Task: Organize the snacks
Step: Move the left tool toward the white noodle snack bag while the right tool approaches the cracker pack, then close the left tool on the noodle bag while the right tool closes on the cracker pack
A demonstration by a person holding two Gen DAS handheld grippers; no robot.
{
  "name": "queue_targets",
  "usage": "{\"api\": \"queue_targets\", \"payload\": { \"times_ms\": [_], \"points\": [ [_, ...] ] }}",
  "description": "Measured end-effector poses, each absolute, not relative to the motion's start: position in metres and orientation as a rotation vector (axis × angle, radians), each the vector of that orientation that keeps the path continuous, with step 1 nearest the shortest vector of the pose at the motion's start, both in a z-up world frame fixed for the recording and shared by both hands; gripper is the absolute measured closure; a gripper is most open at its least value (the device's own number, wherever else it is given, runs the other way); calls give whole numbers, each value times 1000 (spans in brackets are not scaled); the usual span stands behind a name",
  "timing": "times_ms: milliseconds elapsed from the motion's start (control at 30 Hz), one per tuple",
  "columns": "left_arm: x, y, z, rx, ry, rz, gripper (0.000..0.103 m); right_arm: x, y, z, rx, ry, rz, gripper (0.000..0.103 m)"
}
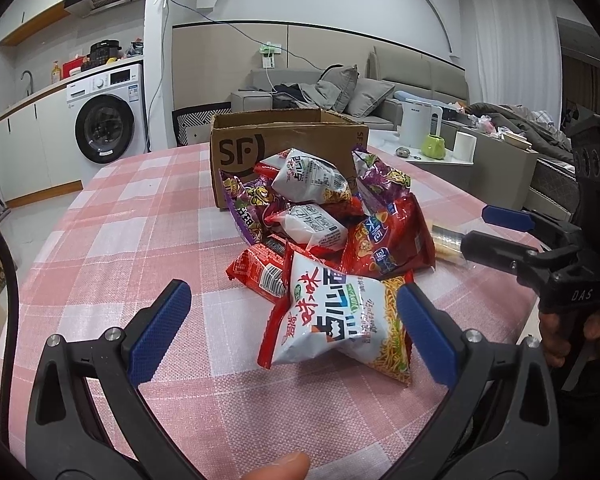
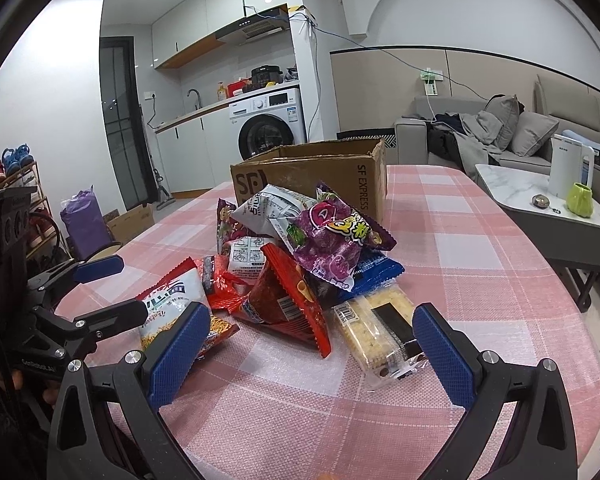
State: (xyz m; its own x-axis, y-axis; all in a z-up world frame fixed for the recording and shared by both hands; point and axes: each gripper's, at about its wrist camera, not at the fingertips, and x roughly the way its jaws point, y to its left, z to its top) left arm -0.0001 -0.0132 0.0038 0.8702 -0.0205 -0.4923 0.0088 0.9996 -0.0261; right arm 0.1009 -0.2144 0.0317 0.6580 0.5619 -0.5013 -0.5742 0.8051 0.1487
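Observation:
A heap of snack packets lies on the pink checked tablecloth [image 1: 140, 240] in front of an open SF cardboard box [image 1: 260, 148], also in the right wrist view [image 2: 340, 176]. My left gripper [image 1: 292, 332] is open, its jaws either side of a white noodle-snack packet [image 1: 340, 328] at the near edge of the heap. My right gripper [image 2: 308, 352] is open, with a clear cracker packet [image 2: 380, 336] and a red chip bag [image 2: 288, 300] just ahead of it. A purple packet [image 2: 336, 244] tops the heap. The right gripper also shows at the left wrist view's right edge [image 1: 496, 228].
A low marble table [image 2: 512, 188] with a white kettle [image 2: 568, 168] and green mug [image 2: 580, 198] stands right of the table. A sofa [image 1: 400, 92] is behind. A washing machine [image 1: 108, 116] and kitchen counter are at the back left. A shoe rack [image 2: 12, 176] is at the far left.

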Motion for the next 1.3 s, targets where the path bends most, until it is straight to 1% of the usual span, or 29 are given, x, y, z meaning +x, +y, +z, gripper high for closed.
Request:
{"api": "queue_targets", "payload": {
  "times_ms": [1300],
  "points": [
    [8, -18, 1, -2, 540, -38, 1, 108, -215, 28, -41, 594, 626, 0]
  ]
}}
